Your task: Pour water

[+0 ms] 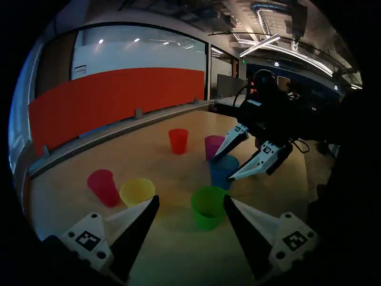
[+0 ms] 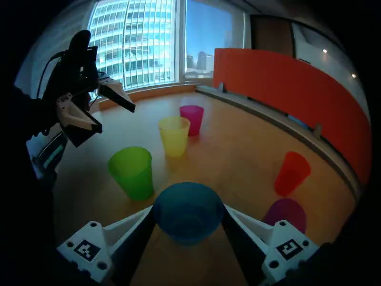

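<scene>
A blue cup [image 2: 188,220] is being gripped between the two fingers of the right tool [image 2: 188,209], both fingers pressing against its sides, in the right gripper view. Whether the cup is being lifted off the wooden bench [image 2: 238,148] or is resting on it cannot be told, and no water can be made out inside it.

The left tool [image 1: 190,200] is being held wide open and empty, low over the bench, in the left gripper view. A green cup [image 1: 208,208] is standing upright just ahead of its fingertips, close to the right-hand finger.

Four other cups are being shown upright and apart on the bench. A yellow cup [image 1: 137,191] and a pink cup [image 1: 103,187] are standing side by side. A red cup [image 1: 178,141] and a purple cup [image 1: 213,146] are set farther back, the purple one just behind the blue cup.

The bench is being bordered by an orange wall panel [image 1: 119,102] on one side, and a window [image 2: 138,43] is giving onto a glass tower.
</scene>
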`<state>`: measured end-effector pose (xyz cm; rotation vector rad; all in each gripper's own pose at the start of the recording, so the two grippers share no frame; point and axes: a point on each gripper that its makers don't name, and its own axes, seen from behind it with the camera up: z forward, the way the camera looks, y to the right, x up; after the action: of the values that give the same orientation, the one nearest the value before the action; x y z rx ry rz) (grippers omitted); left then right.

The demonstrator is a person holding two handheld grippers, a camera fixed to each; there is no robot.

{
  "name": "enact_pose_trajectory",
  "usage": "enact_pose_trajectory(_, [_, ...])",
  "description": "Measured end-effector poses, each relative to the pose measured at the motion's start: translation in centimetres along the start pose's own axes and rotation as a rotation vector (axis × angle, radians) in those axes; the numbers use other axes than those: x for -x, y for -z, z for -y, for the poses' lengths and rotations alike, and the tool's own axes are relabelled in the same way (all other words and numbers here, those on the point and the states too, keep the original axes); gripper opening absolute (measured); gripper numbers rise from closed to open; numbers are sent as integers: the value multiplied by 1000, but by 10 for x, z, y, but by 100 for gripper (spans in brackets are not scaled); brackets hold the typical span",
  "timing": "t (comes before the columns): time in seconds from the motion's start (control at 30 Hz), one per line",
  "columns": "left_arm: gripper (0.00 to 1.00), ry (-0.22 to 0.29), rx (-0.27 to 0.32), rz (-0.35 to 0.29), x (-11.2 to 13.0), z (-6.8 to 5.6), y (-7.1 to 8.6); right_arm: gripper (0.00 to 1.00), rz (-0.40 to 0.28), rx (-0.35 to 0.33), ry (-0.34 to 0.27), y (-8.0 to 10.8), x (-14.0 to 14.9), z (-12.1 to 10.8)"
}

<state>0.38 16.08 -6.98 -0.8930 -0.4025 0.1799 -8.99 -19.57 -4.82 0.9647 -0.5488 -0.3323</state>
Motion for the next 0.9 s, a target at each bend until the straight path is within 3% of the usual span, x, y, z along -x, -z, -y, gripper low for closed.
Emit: enact_pose_trajectory(0.9, [100,-36,74,72,17,-22,-15,93,-53,37,29,42,-24,-10])
